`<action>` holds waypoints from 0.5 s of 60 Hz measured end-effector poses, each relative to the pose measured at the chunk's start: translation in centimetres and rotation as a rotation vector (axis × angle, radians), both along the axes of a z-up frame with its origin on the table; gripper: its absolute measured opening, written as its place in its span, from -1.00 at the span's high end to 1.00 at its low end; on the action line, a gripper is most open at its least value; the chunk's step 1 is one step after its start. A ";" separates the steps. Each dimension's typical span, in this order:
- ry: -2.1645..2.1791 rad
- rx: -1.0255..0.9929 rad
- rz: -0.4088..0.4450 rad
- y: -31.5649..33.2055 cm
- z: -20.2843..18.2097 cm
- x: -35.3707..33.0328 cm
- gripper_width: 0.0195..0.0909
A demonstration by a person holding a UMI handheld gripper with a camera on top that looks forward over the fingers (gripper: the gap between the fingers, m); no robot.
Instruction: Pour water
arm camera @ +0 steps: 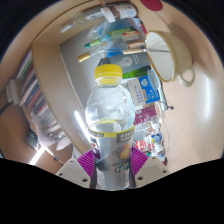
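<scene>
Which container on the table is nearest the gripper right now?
The clear yellow-capped water bottle, between the gripper's fingers; the boxes and round white piece lie beyond.

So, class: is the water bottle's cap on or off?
On. The yellow cap sits on the neck of the water bottle, which stands between the gripper fingers, pink pads at each side.

We see pale counter (185,100) behind yellow-capped bottle (109,118). Round white plate (160,55) lies on it beyond bottle. Blue box (142,90) sits just beside bottle, near plate. Small colourful packets (146,128) lie below box. We cannot tell finer clutter farther back.
</scene>
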State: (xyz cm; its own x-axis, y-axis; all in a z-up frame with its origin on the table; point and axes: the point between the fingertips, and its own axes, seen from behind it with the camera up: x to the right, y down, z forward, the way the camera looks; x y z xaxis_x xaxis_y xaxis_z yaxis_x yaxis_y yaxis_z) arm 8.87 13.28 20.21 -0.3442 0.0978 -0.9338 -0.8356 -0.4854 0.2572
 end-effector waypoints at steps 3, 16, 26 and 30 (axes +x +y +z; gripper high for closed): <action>0.050 -0.014 -0.002 0.4 -0.2 0.5 0.29; 0.283 -0.077 -0.008 0.7 -0.6 2.5 0.30; 0.358 -0.075 -0.025 1.0 -0.5 3.7 0.29; 0.343 -0.073 -0.038 1.1 -0.5 3.7 0.29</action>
State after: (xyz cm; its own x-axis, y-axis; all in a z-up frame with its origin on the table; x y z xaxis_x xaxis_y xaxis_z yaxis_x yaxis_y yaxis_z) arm 12.60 14.37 19.73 -0.6361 0.0539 -0.7697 -0.7120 -0.4256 0.5586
